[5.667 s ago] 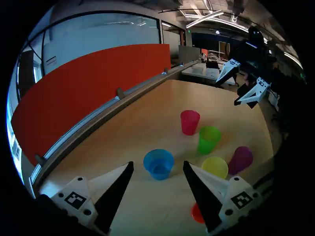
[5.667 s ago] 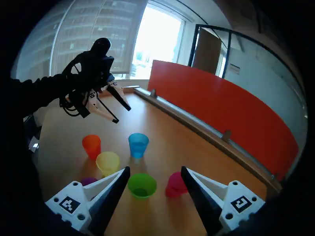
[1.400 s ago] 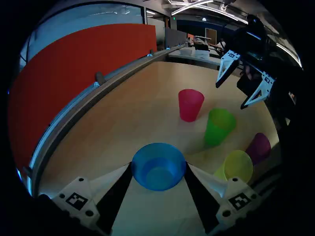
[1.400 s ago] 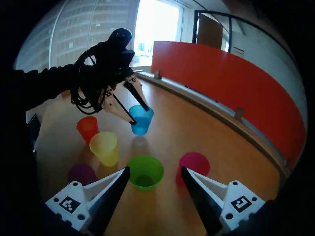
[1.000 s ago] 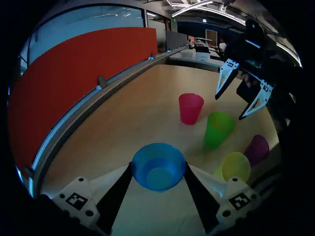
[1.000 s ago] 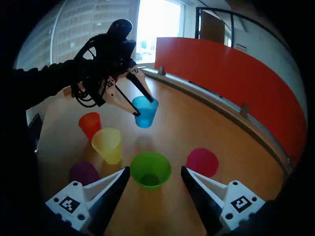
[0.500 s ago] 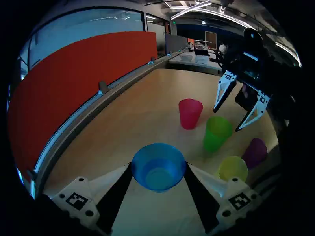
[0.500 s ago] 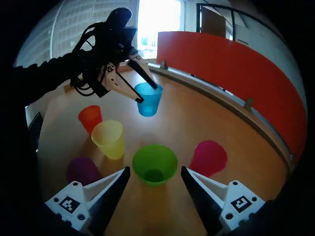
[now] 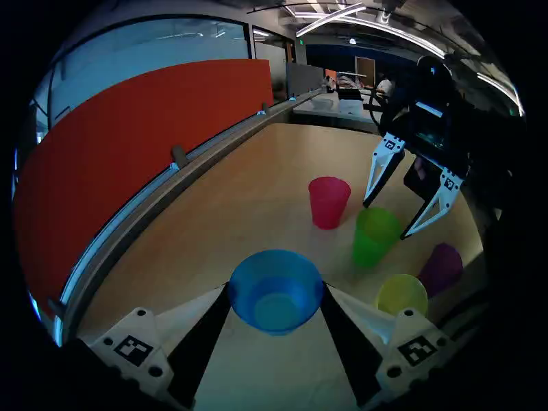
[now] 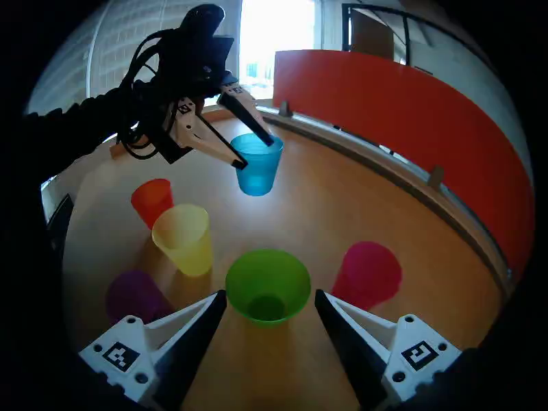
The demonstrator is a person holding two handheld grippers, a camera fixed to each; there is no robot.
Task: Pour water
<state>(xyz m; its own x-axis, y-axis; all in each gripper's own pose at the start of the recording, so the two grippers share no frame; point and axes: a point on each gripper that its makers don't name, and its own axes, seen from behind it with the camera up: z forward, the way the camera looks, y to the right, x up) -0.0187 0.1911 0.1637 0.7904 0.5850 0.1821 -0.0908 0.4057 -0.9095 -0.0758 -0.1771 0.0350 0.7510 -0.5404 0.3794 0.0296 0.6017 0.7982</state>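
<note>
My left gripper (image 9: 274, 288) is shut on a blue cup (image 9: 275, 300), which looks to have some water at its bottom. In the right gripper view the blue cup (image 10: 258, 164) hangs upright above the wooden table (image 10: 383, 205), held by the left gripper (image 10: 259, 153). A green cup (image 10: 267, 284) stands on the table between the open fingers of my right gripper (image 10: 268, 294), untouched. From the left gripper view, the right gripper (image 9: 385, 220) hovers open over the green cup (image 9: 373, 236).
A pink cup (image 10: 368, 272) stands right of the green one. Yellow (image 10: 183, 238), orange (image 10: 152, 200) and purple (image 10: 133, 294) cups stand to its left. An orange partition (image 9: 137, 130) and a rail (image 9: 171, 185) run along one table edge. A dark sleeve (image 10: 75, 137) holds the left gripper.
The left gripper has lifted the blue cup a little higher above the table. My right gripper has come lower and closer, so the green cup now sits between its fingers.
</note>
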